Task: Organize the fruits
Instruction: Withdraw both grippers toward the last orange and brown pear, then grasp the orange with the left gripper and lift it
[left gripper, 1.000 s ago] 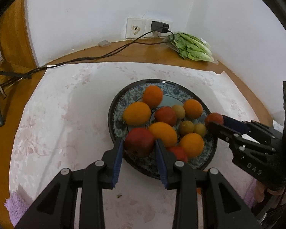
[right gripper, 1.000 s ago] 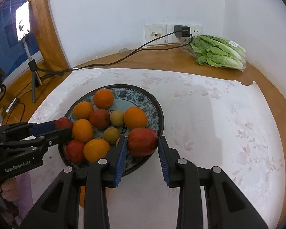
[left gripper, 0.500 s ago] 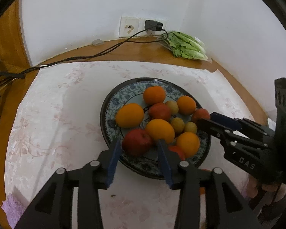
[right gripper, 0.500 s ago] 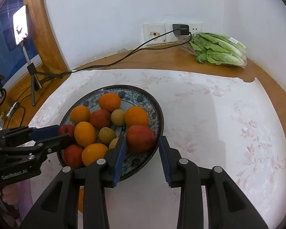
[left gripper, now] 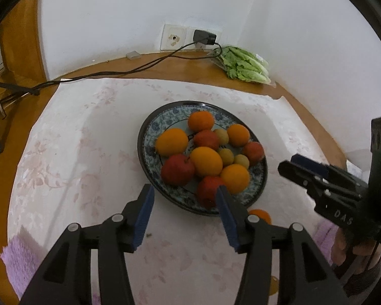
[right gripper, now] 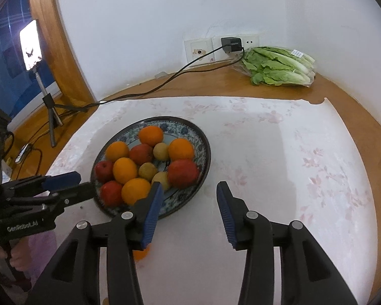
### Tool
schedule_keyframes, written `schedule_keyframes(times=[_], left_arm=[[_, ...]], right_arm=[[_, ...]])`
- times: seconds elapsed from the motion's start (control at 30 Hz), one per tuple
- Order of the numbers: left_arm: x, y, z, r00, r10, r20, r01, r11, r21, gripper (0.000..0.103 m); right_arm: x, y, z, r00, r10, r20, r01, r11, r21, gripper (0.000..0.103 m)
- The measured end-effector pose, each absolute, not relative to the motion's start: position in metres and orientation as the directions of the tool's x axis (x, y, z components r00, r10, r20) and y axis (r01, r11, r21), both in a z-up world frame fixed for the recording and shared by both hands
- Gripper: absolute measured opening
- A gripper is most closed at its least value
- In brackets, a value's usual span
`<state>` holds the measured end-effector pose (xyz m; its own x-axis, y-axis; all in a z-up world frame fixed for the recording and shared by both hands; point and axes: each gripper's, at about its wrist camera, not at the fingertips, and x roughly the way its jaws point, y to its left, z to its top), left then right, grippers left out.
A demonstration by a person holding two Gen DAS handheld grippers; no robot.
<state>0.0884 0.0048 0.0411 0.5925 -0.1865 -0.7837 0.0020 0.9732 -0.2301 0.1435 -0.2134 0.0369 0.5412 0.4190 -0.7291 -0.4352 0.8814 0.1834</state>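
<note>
White cloth (right gripper: 279, 167) is covering the wooden table, and only the right view is showing a phone (right gripper: 31, 44), while the plate (left gripper: 149, 129) of fruit is lying centrally with free cloth around, and both the left gripper (left gripper: 183, 213) and right gripper (right gripper: 188, 211), now pulled back, are standing wide open and empty.

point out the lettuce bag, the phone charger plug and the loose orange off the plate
lettuce bag (right gripper: 279, 67), right wrist view, on the middle of the green leaves
phone charger plug (right gripper: 231, 45), right wrist view, on its black body at the wall socket
loose orange (left gripper: 260, 215), left wrist view, on its visible top, beside the plate's near rim
</note>
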Motion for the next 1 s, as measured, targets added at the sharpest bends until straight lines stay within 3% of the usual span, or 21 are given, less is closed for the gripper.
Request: schedule_keyframes(times=[1.0], left_arm=[[0.03,-0.03,0.049,0.558,-0.259,-0.788,0.051,0.959,-0.279,0.055]], right_arm=[[0.062,-0.268,0.017,0.511,0.36,-0.781,-0.336,0.92,0.204,0.045]])
